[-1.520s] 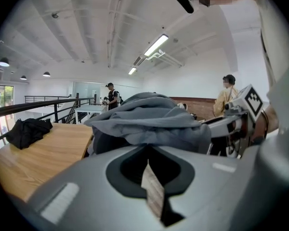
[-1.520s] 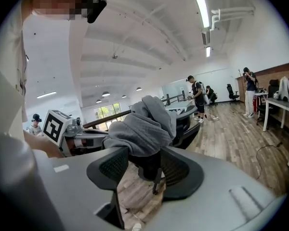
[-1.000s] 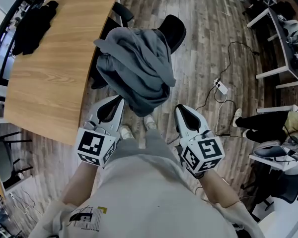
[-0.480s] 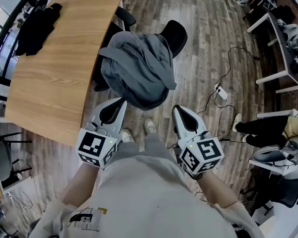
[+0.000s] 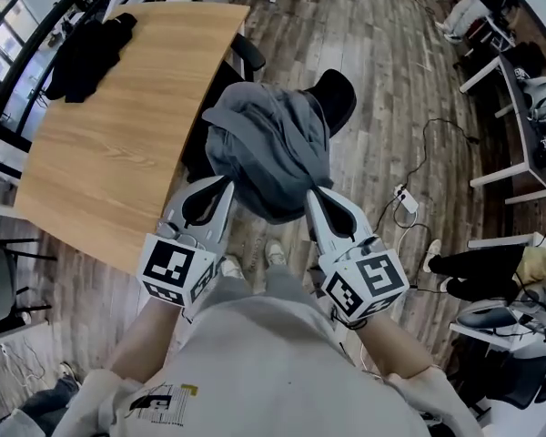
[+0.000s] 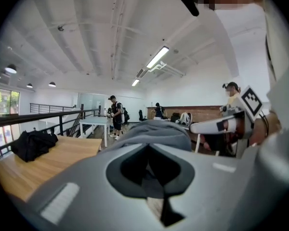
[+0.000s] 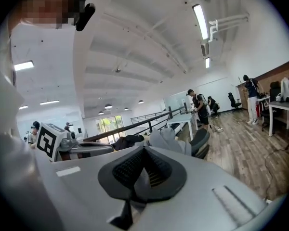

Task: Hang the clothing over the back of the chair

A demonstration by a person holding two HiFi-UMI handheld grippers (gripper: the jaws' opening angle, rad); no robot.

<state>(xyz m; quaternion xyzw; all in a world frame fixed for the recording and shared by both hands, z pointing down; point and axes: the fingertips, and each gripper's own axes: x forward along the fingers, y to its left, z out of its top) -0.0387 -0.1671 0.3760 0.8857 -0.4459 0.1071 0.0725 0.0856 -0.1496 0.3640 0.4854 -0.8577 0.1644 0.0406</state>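
The grey clothing [image 5: 268,148] lay in a heap over the black chair [image 5: 338,94], which stood just beside the right edge of the wooden table [image 5: 118,144]. Only the far right part of the chair showed from under it. The left gripper [image 5: 220,188] had its jaws closed on the near left edge of the clothing, with a grey fold pinched between them. The right gripper [image 5: 311,196] was closed as well, gripping thin grey cloth at the near right edge. A black garment [image 5: 91,51] lay at the table's far left corner.
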